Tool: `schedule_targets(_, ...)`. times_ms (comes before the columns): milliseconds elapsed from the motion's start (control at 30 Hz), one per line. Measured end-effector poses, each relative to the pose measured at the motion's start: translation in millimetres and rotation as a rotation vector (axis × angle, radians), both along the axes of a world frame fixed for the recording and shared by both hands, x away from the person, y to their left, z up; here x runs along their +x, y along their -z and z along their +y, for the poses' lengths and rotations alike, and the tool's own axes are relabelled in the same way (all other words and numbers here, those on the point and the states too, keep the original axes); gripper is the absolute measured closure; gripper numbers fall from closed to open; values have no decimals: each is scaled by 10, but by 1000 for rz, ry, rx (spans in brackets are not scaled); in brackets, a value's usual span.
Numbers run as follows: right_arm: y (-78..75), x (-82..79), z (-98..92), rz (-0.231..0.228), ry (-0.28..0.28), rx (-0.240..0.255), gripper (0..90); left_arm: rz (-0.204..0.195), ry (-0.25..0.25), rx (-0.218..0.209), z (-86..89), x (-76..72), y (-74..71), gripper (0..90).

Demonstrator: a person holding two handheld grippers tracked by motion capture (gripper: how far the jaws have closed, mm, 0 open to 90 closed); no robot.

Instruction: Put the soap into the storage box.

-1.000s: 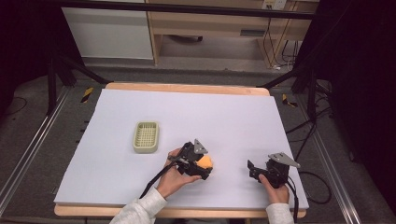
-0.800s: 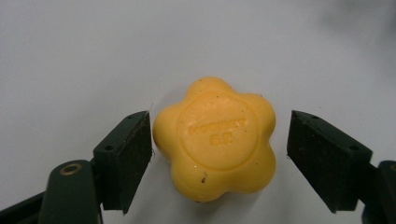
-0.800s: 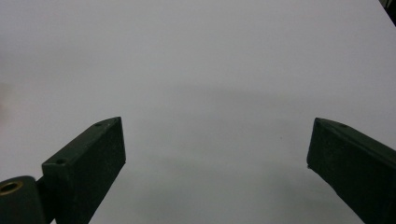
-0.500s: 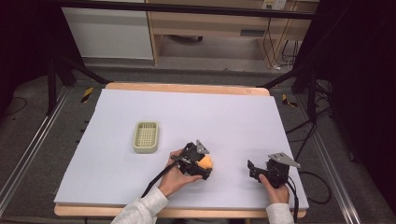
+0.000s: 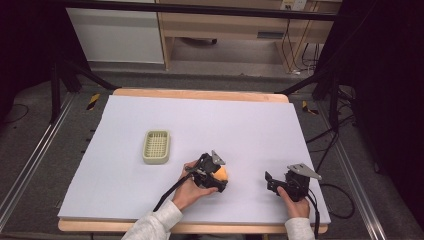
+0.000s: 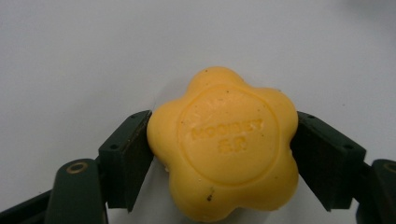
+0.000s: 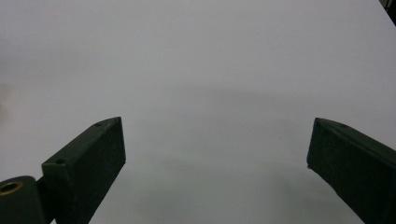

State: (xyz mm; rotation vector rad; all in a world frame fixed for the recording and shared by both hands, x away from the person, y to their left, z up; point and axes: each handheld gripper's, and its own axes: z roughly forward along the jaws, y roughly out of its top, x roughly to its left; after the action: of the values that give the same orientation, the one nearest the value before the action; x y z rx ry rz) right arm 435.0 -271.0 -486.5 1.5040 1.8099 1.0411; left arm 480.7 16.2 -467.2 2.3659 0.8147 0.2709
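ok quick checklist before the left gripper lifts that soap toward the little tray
1. Grip on the yellow flower-shaped soap: both jaws of the left gripper touch its sides. Ok.
2. Grip centred: jaws meet the soap's lower half. Ok.
3. Soap off the table: cannot tell.
4. Pale green tray empty and upright: ok.
5. White table sheet between soap and tray free of obstacles: ok.
6. Right gripper open, holding nothing, away from the path: ok.

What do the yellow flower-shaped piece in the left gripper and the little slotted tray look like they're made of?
Yellow piece: probably bar soap. It is matte and waxy, with embossed lettering and small dark specks. Slotted tray: likely molded plastic, pale green-beige with a rounded rim and a ribbed floor. It is too small here to be sure.
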Motion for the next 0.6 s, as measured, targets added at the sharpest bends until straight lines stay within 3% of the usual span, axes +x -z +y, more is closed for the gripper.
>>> schedule_targets(600,0,0,0,1,0,0,49,10,-3,0,3,4,14,251)
